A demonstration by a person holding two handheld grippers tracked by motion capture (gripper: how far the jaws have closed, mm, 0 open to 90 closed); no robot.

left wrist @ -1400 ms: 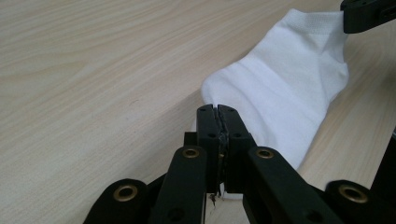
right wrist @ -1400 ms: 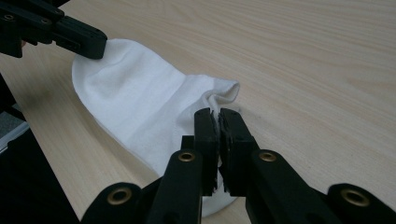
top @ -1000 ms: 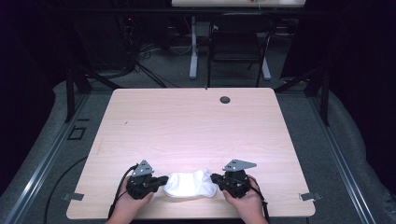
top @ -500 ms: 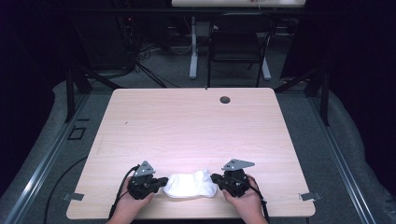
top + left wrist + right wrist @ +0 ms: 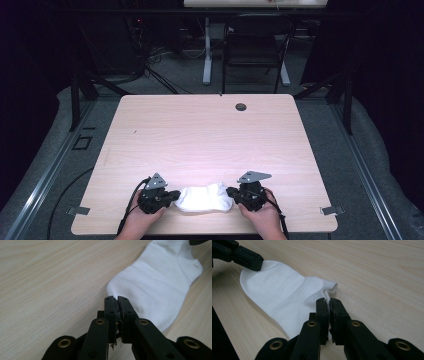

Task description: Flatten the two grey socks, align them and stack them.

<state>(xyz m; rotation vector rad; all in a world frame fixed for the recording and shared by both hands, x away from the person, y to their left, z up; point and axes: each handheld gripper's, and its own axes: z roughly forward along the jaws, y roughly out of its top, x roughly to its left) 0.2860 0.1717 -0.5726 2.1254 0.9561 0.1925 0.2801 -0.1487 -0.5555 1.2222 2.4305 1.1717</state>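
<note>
While 1 white sock [image 5: 206, 197] lies flat, 2 grippers' fingers [image 5: 110, 308] pinch its ends.

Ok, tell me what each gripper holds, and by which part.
Both pinch the white sock: left gripper at its toe edge, right gripper at its cuff end.

Your left gripper [image 5: 172, 194] sits at seven o'clock, pointing toward three, its nearly closed jaws having just parted slightly. Your right gripper [image 5: 231, 192] at five o'clock points toward nine, jaws together.
</note>
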